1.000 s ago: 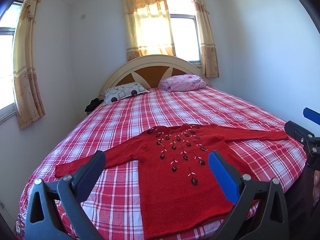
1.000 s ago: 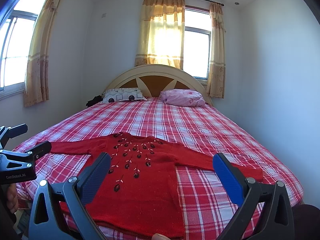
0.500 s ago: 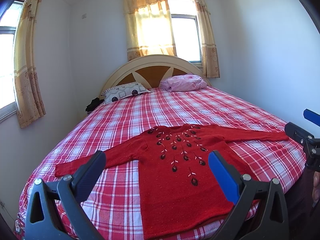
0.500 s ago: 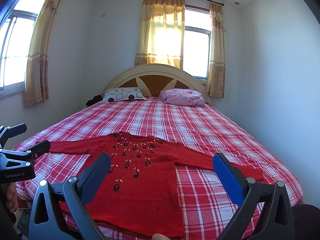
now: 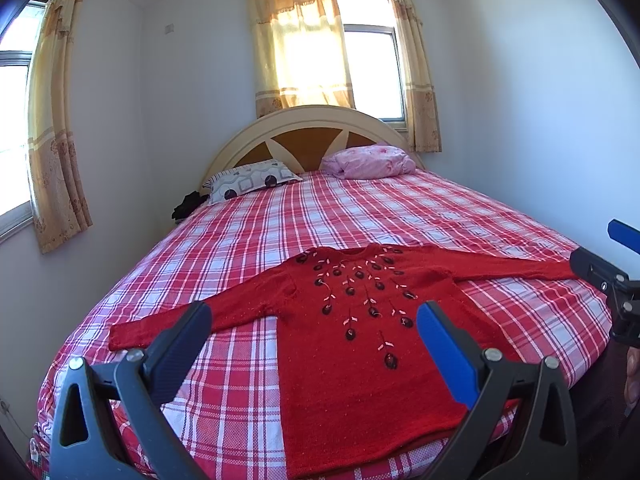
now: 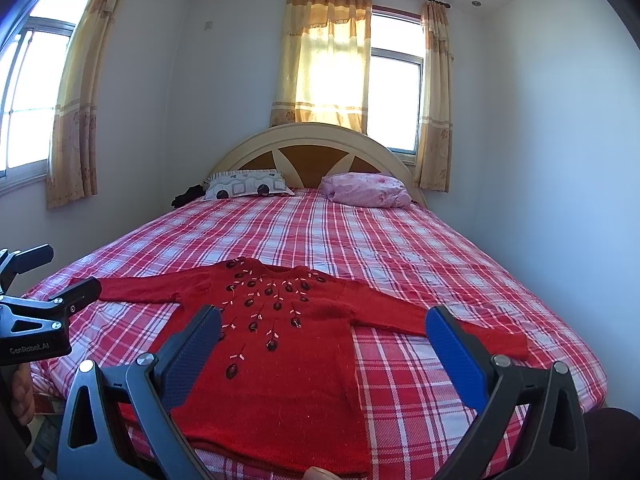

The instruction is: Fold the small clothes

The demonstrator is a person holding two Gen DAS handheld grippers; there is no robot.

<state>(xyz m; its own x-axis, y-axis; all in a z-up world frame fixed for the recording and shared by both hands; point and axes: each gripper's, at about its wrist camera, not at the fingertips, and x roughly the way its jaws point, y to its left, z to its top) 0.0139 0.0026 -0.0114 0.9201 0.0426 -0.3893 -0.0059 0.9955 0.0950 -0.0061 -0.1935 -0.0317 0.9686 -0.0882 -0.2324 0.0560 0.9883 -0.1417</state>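
Red sweater (image 5: 360,344): flat, face up, on checked bedspread (image 5: 360,216), hem at near bed edge, neck toward headboard. Sleeves spread crosswise (long axis side to side). Left gripper (image 5: 314,334): jaws apart, empty, above left sleeve and body. Right gripper (image 6: 324,336): jaws apart, empty, nearer right sleeve (image 6: 460,328). Neither touching cloth.
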